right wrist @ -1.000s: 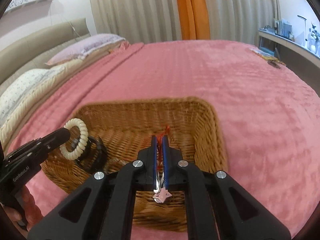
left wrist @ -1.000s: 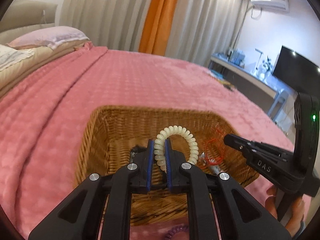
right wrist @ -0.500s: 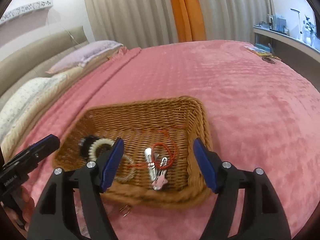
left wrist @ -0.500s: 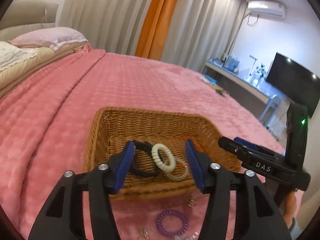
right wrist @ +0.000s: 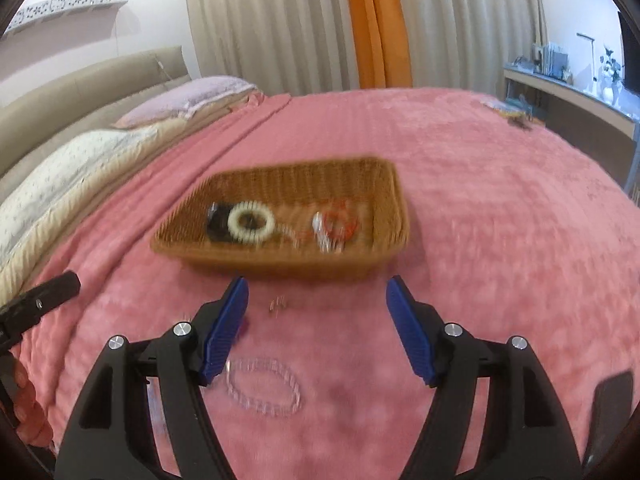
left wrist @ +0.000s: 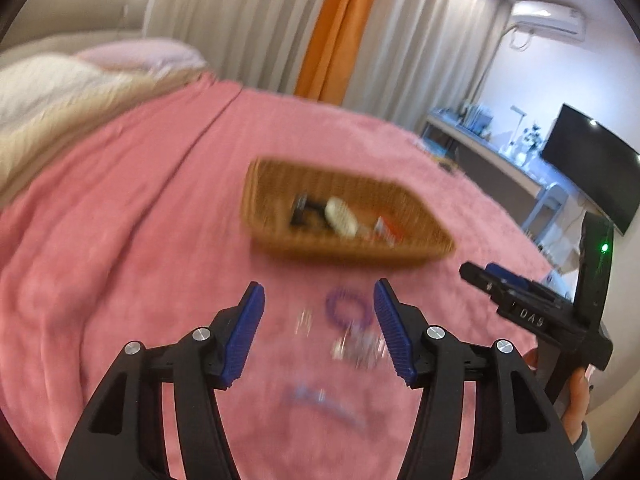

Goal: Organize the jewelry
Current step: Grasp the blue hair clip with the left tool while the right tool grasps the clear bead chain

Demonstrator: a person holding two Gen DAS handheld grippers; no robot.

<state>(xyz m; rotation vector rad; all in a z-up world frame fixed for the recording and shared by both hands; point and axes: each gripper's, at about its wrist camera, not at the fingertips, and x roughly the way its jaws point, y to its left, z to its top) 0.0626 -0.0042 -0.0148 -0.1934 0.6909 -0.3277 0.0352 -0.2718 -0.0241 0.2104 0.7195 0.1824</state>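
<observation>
Both claws hang open and empty over the pink bed, short of the woven wicker basket [right wrist: 384, 184]. Between the right claw [right wrist: 316, 328] and its left pad lies a clear beaded bracelet [right wrist: 262, 386], long axis across the view. A purple coil hair tie [left wrist: 346, 306] sits just ahead of the left claw [left wrist: 318, 334], toward its right pad, nearer that hand.

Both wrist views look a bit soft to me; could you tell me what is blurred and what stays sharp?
Left wrist: basket and purple coil smeared by motion, left gripper crisp. Right wrist: basket and clear bracelet blurred, right gripper sharp; fisheye bends the edges.
</observation>
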